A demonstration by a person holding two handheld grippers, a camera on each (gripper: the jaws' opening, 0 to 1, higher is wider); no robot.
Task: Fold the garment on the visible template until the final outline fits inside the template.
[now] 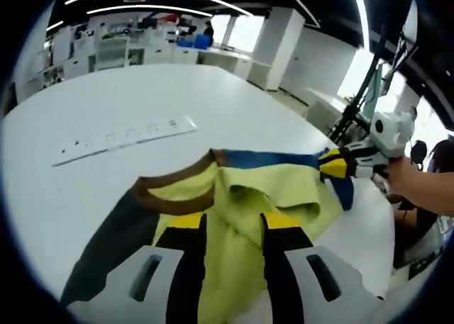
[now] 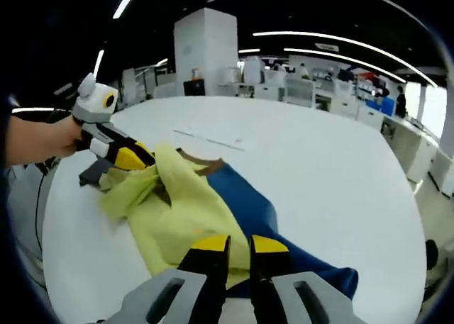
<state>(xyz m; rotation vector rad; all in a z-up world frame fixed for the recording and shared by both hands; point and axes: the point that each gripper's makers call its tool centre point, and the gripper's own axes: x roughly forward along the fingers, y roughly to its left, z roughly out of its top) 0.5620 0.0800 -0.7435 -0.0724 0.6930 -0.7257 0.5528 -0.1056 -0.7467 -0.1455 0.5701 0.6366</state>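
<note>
Garment (image 1: pixel 234 203), a yellow-green, blue and dark top with a brown collar, lies half bunched on the white table (image 1: pixel 106 97). A fold looks under way, cloth lifted at both ends. Left gripper (image 1: pixel 233 228) clamps the yellow-green fabric near the collar; right gripper (image 2: pixel 239 247) pinches the hem edge, jaws nearly together. Next, I judge, both carry the held edge across and lay it flat. A strip (image 1: pixel 124 141) lies beyond.

Yellow-green garment (image 1: pixel 241 196) with blue panel, brown collar, dark grey sleeve; plain white table (image 1: pixel 142 90).
</note>
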